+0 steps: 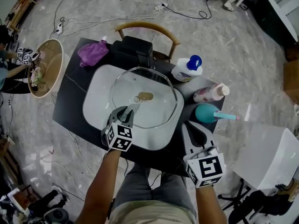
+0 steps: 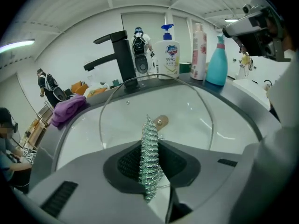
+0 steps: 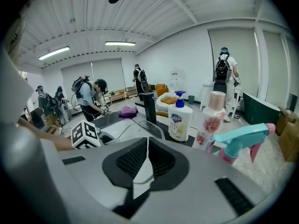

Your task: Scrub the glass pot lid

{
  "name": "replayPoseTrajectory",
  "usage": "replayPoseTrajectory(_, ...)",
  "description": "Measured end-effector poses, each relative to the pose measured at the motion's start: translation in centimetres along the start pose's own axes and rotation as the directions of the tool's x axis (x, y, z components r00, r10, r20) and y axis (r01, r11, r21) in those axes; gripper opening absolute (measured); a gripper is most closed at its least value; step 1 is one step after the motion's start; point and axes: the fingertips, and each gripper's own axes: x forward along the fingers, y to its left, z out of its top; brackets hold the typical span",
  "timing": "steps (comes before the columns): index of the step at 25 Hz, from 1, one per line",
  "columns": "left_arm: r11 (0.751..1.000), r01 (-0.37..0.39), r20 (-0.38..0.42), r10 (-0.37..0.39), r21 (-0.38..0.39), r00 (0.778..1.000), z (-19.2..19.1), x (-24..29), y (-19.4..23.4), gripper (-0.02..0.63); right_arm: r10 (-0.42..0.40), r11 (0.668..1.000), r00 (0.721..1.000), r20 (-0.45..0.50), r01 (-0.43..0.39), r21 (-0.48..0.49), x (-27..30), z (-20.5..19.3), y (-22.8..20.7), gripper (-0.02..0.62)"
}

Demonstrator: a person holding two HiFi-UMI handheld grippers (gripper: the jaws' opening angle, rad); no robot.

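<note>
A glass pot lid lies in the white sink basin, with a tan knob at its middle. My left gripper is shut on a steel wool scrubber, whose tip reaches over the lid near the knob. My right gripper hovers off the sink's right front corner, shut with nothing between its jaws.
A black faucet stands behind the sink. A purple cloth lies at the back left. A white soap pump bottle, a pink bottle and a teal spray bottle sit on the right of the black countertop.
</note>
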Motion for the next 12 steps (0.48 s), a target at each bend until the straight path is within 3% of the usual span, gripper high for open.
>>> replayPoseTrajectory(12,0.994,-0.083,-0.062,0.087,0.07,0.994,-1.6,-0.4,6.2,0.094,0.018,1.0,1.0,-0.005,-0.018,-0.017,1.8,1.2,1.7,0.026)
